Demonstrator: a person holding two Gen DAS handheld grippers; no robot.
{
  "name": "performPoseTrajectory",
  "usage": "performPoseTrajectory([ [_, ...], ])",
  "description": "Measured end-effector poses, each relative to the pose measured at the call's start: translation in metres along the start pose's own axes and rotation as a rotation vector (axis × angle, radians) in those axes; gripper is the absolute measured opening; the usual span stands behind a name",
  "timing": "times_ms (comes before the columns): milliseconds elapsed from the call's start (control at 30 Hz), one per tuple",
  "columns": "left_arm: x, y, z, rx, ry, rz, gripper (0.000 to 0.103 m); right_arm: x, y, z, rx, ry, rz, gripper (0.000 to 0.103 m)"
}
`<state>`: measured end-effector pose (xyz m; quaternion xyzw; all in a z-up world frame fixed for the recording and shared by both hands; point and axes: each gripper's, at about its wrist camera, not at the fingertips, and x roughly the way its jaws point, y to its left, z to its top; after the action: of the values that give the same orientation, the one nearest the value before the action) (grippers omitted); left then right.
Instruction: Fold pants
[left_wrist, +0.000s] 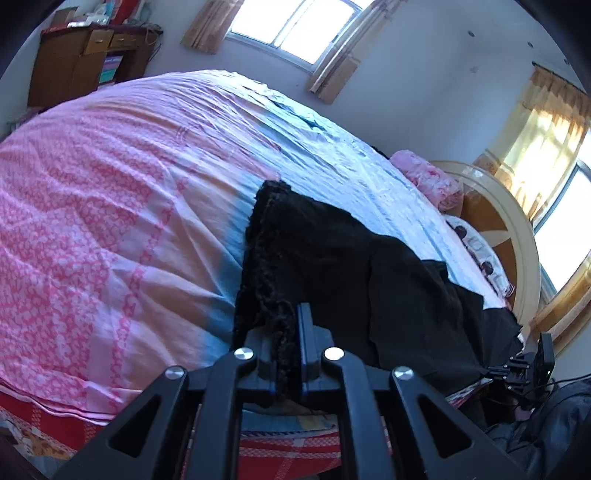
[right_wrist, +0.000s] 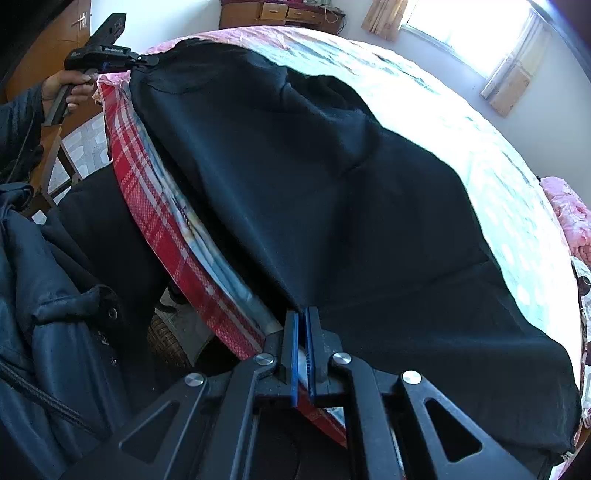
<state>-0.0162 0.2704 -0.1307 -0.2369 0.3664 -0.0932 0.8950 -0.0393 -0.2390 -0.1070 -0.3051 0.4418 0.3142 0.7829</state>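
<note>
Black pants (left_wrist: 351, 266) lie spread along the near edge of a bed with a pink and pale blue cover (left_wrist: 110, 192). My left gripper (left_wrist: 286, 325) is shut on their frilly gathered edge, which bunches between its fingers. In the right wrist view the pants (right_wrist: 332, 192) stretch from that gripper (right_wrist: 147, 59), held in a person's hand (right_wrist: 70, 86) at the far end, down to my right gripper (right_wrist: 303, 314). The right gripper is shut on the fabric's near edge at the bedside, and it also shows small at the pants' far end (left_wrist: 495, 369).
The mattress side (right_wrist: 147, 192) is red plaid. A rolled pink blanket (left_wrist: 428, 177) and a pillow lie by the cream headboard (left_wrist: 517, 240). A wooden cabinet (left_wrist: 74, 62) stands beyond the bed. The person's dark padded jacket (right_wrist: 48, 295) is close to the bedside.
</note>
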Motion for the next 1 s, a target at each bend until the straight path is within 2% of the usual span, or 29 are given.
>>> performPoseTrajectory([
  [100, 0.006, -0.003, -0.001, 0.013, 0.012, 0.019, 0.011, 0.011, 0.003, -0.001, -0.022, 0.038, 0.012, 0.004],
  [133, 0.005, -0.003, -0.001, 0.015, 0.006, 0.023, 0.016, 0.014, 0.005, -0.002, -0.028, 0.05, 0.016, 0.005],
  [200, 0.001, -0.008, 0.0, 0.028, -0.007, 0.041, 0.019, 0.015, 0.003, 0.0, -0.024, 0.063, 0.031, 0.007],
  [233, -0.003, -0.011, 0.0, 0.046, -0.015, 0.068, 0.025, 0.013, 0.001, 0.001, -0.013, 0.065, 0.043, 0.008],
  [267, -0.005, -0.013, 0.0, 0.062, -0.021, 0.096, 0.036, 0.01, -0.003, 0.003, 0.004, 0.065, 0.064, 0.014],
  [300, -0.011, -0.015, 0.001, 0.082, -0.032, 0.126, 0.041, 0.006, -0.006, 0.003, 0.015, 0.06, 0.089, 0.022],
  [333, -0.016, -0.015, 0.001, 0.091, -0.045, 0.139, 0.052, 0.002, -0.009, 0.002, 0.022, 0.053, 0.103, 0.043],
  [367, -0.024, -0.016, 0.002, 0.096, -0.065, 0.154, 0.058, -0.003, -0.012, 0.002, 0.03, 0.045, 0.117, 0.057],
  [433, -0.036, -0.017, 0.003, 0.102, -0.096, 0.171, 0.061, -0.014, -0.015, 0.003, 0.034, 0.023, 0.144, 0.058],
  [500, -0.045, -0.018, 0.004, 0.103, -0.127, 0.225, 0.064, -0.023, -0.02, 0.008, 0.048, -0.018, 0.152, 0.058],
  [600, -0.05, -0.035, 0.006, 0.149, -0.173, 0.236, 0.064, -0.035, -0.036, 0.03, 0.123, -0.1, 0.185, 0.058],
  [700, -0.041, -0.072, 0.007, 0.239, -0.188, 0.193, 0.064, -0.034, -0.054, 0.065, 0.189, -0.149, 0.224, 0.058],
  [833, -0.011, -0.133, -0.005, 0.355, -0.155, 0.068, 0.067, -0.013, -0.08, 0.117, 0.297, -0.202, 0.384, 0.058],
  [867, 0.0, -0.147, -0.009, 0.382, -0.137, 0.034, 0.067, -0.003, -0.083, 0.128, 0.332, -0.207, 0.399, 0.058],
  [1000, 0.036, -0.179, -0.022, 0.401, -0.079, -0.054, 0.067, 0.035, -0.097, 0.166, 0.447, -0.204, 0.494, 0.058],
])
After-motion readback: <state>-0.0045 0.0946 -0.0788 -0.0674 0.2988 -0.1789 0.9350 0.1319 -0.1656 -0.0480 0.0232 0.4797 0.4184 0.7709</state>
